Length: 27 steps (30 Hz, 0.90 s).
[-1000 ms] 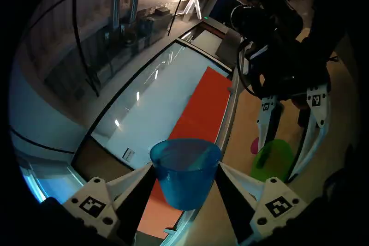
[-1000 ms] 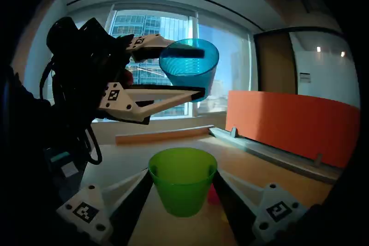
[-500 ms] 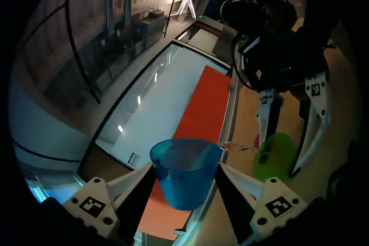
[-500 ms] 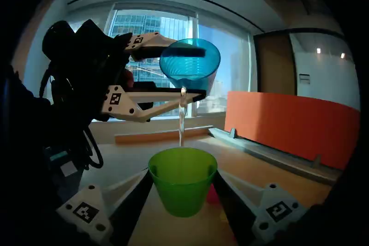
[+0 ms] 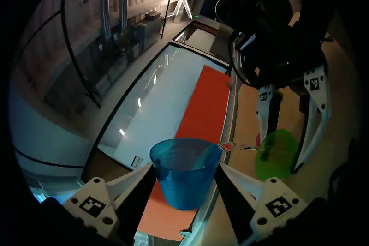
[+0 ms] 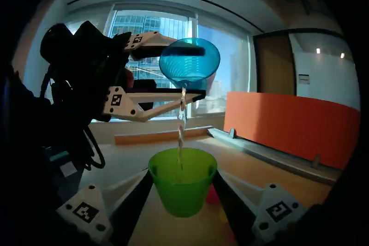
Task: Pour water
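Hard daylight comes through the window [image 6: 152, 43] in the right gripper view, so everything in front of it is backlit. The body of the left hand-held gripper [image 6: 203, 71] goes almost black, while the blue cup [image 6: 189, 61] and green cup [image 6: 182, 190] glow translucent and the water stream [image 6: 181, 126] glints. The centre is sharp; the fisheye bows the window frame and the orange panel [image 6: 295, 121].

The left gripper view is dimmer. Small light streaks reflect on the white wall panel [image 5: 157, 103], and the right hand-held gripper [image 5: 279, 156] hangs below an underexposed dark mass.
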Each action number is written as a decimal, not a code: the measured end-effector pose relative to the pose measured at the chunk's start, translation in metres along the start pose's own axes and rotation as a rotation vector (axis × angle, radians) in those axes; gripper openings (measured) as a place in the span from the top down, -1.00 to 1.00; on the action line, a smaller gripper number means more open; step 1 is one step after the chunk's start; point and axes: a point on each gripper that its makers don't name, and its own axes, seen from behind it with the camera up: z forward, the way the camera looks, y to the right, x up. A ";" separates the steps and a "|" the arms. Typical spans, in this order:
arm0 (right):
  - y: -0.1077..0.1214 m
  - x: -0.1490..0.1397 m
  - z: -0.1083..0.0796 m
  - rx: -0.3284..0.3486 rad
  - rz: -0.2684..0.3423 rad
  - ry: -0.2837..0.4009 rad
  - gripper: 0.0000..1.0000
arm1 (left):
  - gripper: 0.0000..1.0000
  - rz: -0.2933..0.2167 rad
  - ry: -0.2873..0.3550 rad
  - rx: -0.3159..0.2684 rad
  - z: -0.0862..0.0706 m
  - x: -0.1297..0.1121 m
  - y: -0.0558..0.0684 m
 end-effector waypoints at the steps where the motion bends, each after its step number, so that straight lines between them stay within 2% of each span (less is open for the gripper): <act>1: 0.000 0.000 0.000 0.000 0.000 0.000 -0.79 | -0.66 0.001 0.000 0.000 0.000 0.000 0.000; 27: 0.002 0.004 -0.002 -0.009 -0.002 0.014 -0.79 | -0.66 0.096 -0.007 0.017 0.003 0.002 -0.003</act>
